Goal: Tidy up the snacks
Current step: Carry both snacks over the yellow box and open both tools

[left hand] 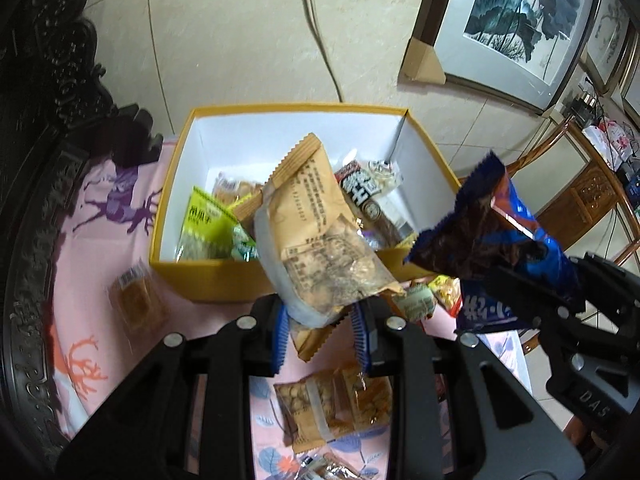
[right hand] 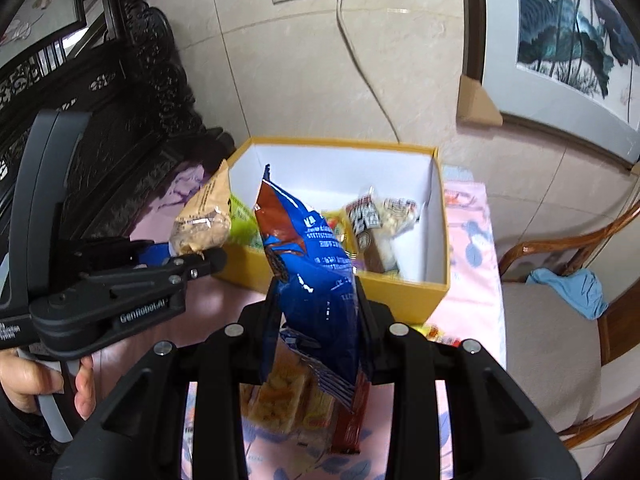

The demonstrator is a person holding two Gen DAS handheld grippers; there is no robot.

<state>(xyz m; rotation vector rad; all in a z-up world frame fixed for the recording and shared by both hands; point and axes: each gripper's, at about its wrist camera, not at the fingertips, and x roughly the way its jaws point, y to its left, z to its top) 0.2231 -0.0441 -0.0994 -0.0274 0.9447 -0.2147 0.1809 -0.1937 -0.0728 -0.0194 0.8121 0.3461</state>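
Left tongs (left hand: pixel 320 320) clamped tan peanut packet (left hand: pixel 320 240), right tongs (right hand: pixel 320 312) clamped blue snack bag (right hand: pixel 316 280), both held near yellow box (left hand: pixel 224 276) on table; light, crinkly, slippery film, probably best pinched at sealed edges.

The box (left hand: pixel 208 276) was yellow outside, white within; one held packet (right hand: pixel 316 280) was glossy blue, the other (left hand: pixel 320 240) tan with printed text; the cloth (left hand: pixel 100 216) pink with leaf patterns.
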